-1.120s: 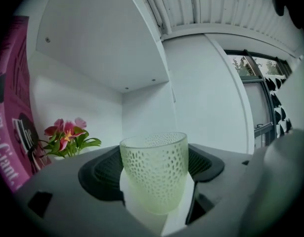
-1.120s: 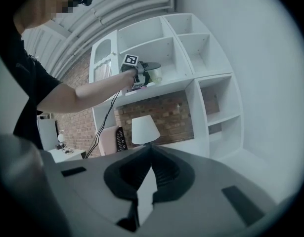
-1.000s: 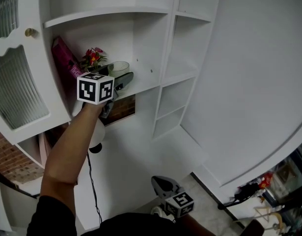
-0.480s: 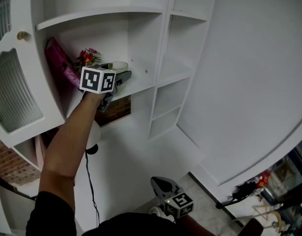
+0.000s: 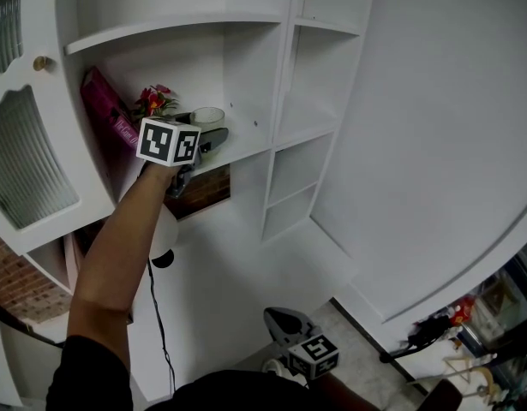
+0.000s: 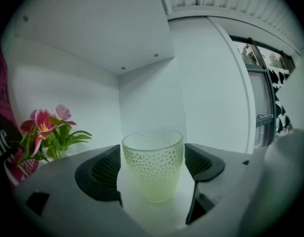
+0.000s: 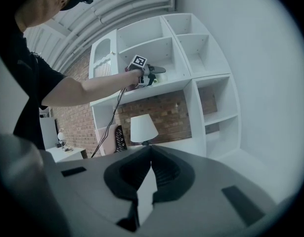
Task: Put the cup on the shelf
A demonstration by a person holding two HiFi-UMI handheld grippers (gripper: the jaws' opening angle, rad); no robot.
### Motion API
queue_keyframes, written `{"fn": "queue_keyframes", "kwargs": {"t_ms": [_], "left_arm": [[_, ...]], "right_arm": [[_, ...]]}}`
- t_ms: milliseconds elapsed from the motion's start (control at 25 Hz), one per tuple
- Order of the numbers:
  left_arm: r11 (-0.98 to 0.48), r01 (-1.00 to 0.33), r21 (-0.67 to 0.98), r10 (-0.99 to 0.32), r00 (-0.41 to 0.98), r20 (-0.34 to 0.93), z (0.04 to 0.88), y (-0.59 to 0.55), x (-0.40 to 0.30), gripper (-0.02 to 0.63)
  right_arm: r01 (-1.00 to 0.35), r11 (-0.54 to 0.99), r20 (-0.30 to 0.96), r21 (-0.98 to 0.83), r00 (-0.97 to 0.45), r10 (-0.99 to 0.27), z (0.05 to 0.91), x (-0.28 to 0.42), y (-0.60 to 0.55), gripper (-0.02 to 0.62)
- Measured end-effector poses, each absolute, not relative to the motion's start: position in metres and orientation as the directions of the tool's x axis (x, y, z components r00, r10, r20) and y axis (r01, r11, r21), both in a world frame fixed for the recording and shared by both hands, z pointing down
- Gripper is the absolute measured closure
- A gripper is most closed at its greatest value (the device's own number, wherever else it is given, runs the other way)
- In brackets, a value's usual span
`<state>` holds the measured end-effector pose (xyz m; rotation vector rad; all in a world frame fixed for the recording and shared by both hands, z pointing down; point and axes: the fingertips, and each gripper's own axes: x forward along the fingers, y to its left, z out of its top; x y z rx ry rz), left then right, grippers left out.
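A clear, dimpled glass cup (image 6: 152, 164) stands upright between the jaws of my left gripper (image 6: 152, 154), its rim meeting both dark pads. In the head view the cup (image 5: 208, 115) sits at the front of the middle white shelf (image 5: 246, 152), with the left gripper (image 5: 213, 135) shut on it at arm's length. White shelf surface shows under the cup's base. My right gripper (image 5: 278, 319) hangs low near my body, jaws shut on nothing. The right gripper view shows its own fingertips (image 7: 151, 152) closed and, far off, the left gripper (image 7: 148, 75) at the shelf.
Pink flowers (image 5: 153, 101) and a leaning pink book (image 5: 104, 105) stand on the same shelf, left of the cup. A glass cabinet door (image 5: 27, 157) hangs open at the left. A white lamp (image 5: 166, 234) stands below. Narrow cubbies (image 5: 293, 178) lie to the right.
The left gripper with the cup shifted slightly left and up against the shelf a second ago and has barely moved in the last half second. The right gripper stayed low.
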<state>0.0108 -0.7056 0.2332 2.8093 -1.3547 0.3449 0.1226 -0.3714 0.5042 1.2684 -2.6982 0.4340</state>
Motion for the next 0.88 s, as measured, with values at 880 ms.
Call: {"fn": "queue_keyframes", "kwargs": {"t_ms": [880], "left_arm": [[-0.646,-0.750,-0.138,-0.763,0.638,0.103,0.216,-0.612,-0.015,0.207]], "right_arm": [[-0.732,0.657,0.225,-0.180,-0.681,-0.697,0.498,0.084,-0.347,0.591]]}}
